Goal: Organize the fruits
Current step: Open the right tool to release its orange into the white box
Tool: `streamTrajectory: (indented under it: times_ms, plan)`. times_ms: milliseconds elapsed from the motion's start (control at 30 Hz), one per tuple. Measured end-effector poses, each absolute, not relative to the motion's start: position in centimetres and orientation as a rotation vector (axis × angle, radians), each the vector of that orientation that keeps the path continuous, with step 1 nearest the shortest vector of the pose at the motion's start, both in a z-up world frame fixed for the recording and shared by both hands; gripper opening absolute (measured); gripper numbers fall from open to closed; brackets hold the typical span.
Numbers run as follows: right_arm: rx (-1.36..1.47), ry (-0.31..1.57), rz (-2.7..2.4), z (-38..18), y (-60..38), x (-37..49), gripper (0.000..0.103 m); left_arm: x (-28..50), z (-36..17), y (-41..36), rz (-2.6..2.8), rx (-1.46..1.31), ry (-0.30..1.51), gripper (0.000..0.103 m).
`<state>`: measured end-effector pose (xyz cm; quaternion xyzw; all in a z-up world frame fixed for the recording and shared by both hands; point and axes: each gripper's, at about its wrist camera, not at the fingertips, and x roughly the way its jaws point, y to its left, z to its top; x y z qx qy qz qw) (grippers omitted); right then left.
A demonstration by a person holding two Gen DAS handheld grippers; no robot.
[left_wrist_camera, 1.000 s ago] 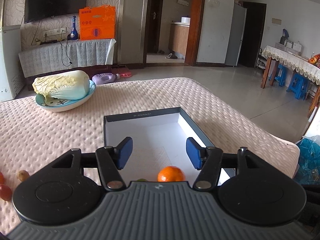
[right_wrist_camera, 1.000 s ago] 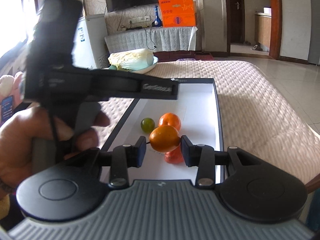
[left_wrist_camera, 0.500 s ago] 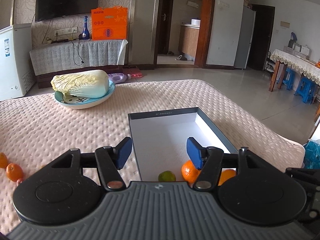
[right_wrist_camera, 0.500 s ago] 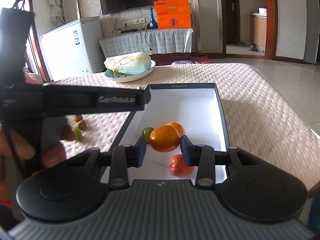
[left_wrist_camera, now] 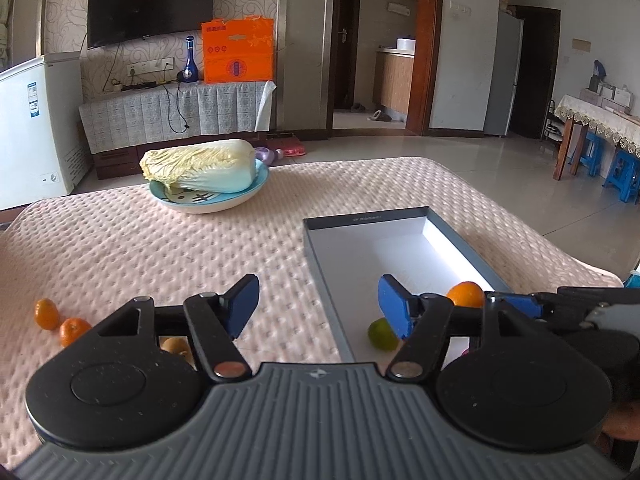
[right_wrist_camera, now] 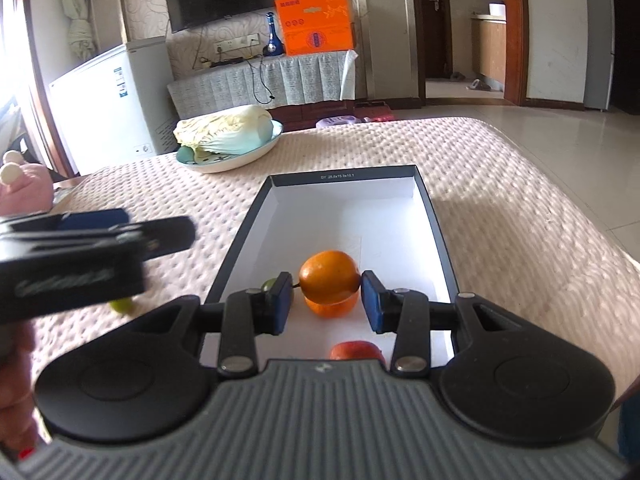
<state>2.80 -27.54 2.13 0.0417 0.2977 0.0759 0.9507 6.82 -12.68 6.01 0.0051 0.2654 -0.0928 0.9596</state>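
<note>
My right gripper (right_wrist_camera: 326, 288) is shut on an orange (right_wrist_camera: 330, 274), held just above a second orange (right_wrist_camera: 332, 308) inside the dark-rimmed white box (right_wrist_camera: 340, 176). A red fruit (right_wrist_camera: 356, 350) and a green fruit (right_wrist_camera: 269, 284) also lie in the box. My left gripper (left_wrist_camera: 318, 306) hovers over the pink mat beside the box's left wall (left_wrist_camera: 324, 276). Its jaws are opening and nothing is between them. Two small oranges (left_wrist_camera: 60, 322) and a brownish fruit (left_wrist_camera: 176, 346) lie on the mat to its left. The left gripper (right_wrist_camera: 100, 240) shows blurred in the right wrist view, above a green fruit (right_wrist_camera: 124, 305).
A cabbage (left_wrist_camera: 200, 166) rests on a blue plate (left_wrist_camera: 208, 206) at the back of the mat. The table's right edge (left_wrist_camera: 560, 248) drops to the tiled floor. A hand (right_wrist_camera: 16, 392) holds the left gripper.
The left gripper swung left, off the box and over the mat, with its jaws a little wider. The right gripper carried its orange further over the box.
</note>
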Motion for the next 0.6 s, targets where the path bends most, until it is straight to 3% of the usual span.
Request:
streamTrajectory:
  times_ms: [600]
  plan:
    - [0.12,0.638,0.143,1.5,-26.2,5.2,0.04,-0.1,7.9,-3.8,-0.067,-0.085,0.558,0.073]
